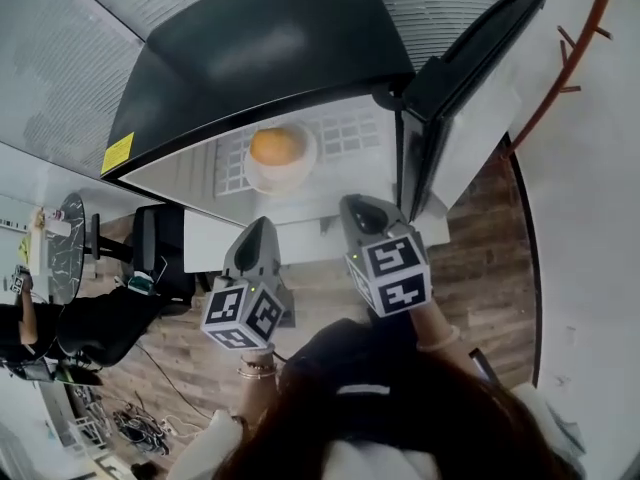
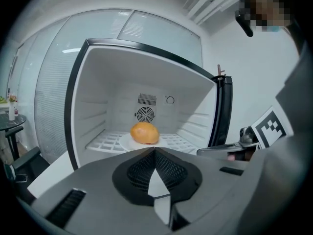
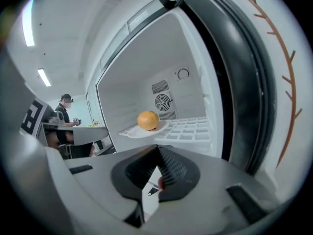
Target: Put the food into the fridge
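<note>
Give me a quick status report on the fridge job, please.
Left gripper, right gripper shut, empty. Food on plate in fridge. Door open.

A black chair (image 1: 160, 240) and tangled cables (image 1: 140, 431) are noted on the wood-plank floor (image 1: 488, 253) at left, and a rust-coloured branched pole (image 1: 577, 46) at right.

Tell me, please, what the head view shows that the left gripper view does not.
Only the head view shows the yellow label on top of the fridge and the wooden floor. Only the left gripper view shows the round fan grille on the back wall, and that the left gripper has its jaws together with nothing between them. Both show the orange food on a white plate on the shelf, and the open door.
</note>
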{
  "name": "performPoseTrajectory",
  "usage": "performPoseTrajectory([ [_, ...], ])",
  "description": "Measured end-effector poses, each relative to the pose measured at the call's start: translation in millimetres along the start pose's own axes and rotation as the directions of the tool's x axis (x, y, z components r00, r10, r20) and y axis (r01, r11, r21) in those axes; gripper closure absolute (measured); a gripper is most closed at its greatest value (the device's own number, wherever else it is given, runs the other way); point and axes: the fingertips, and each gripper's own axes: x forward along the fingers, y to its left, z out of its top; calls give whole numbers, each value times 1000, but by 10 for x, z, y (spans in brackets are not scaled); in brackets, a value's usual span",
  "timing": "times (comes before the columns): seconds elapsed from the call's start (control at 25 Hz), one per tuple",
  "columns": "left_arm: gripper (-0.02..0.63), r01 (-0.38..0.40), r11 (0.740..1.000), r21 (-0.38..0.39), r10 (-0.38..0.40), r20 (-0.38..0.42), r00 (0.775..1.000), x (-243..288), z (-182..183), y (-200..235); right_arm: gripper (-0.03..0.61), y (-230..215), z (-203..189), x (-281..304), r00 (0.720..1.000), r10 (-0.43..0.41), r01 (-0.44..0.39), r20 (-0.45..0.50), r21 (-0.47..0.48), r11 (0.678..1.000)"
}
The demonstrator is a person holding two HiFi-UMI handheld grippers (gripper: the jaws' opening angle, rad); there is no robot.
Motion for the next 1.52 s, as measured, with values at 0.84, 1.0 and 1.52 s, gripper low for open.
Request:
performPoseTrajectory([
  [0.84, 614, 205, 974, -95, -195, 105, 975, -1245, -249, 77, 581, 1105, -300, -762, 986, -71, 67, 148, 30, 997],
  [1.0, 614, 219, 970, -103, -208, 108, 972, -1595, -397, 41, 581, 1315, -481, -1016, 985, -91, 87, 148, 29, 996],
  [1.52, 614, 227, 972, -67, -216, 138, 967, -2652, -778, -94, 583, 1857, -810, -1780, 954, -142, 149, 264, -4, 989],
])
